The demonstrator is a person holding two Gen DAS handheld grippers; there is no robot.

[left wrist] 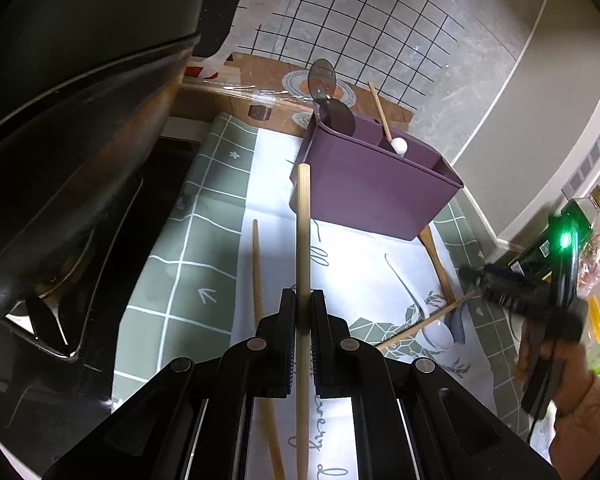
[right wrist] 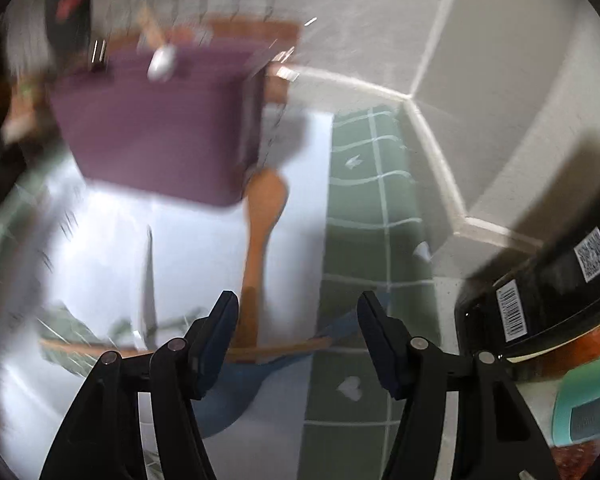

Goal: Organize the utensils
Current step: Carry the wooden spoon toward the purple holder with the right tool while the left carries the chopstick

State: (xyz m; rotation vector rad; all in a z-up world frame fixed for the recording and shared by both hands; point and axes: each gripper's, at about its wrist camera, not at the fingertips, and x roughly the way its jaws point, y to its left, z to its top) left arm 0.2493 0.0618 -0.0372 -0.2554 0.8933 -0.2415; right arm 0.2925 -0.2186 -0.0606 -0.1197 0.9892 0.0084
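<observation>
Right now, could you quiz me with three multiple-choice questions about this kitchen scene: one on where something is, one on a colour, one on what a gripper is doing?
1. Where is the wooden spoon?
A. Inside the box
B. Flat on the mat, beside the box
C. In the right gripper

2. What colour is the utensil box?
A. Purple
B. Yellow
C. White

3. What is the left gripper doing?
A. Open, empty
B. Shut on a chopstick
C. Shut on a spoon

Answers:
1 B, it lies on the mat by the box's corner.
2 A, its walls are purple.
3 B, a chopstick is pinched between its pads.
</observation>
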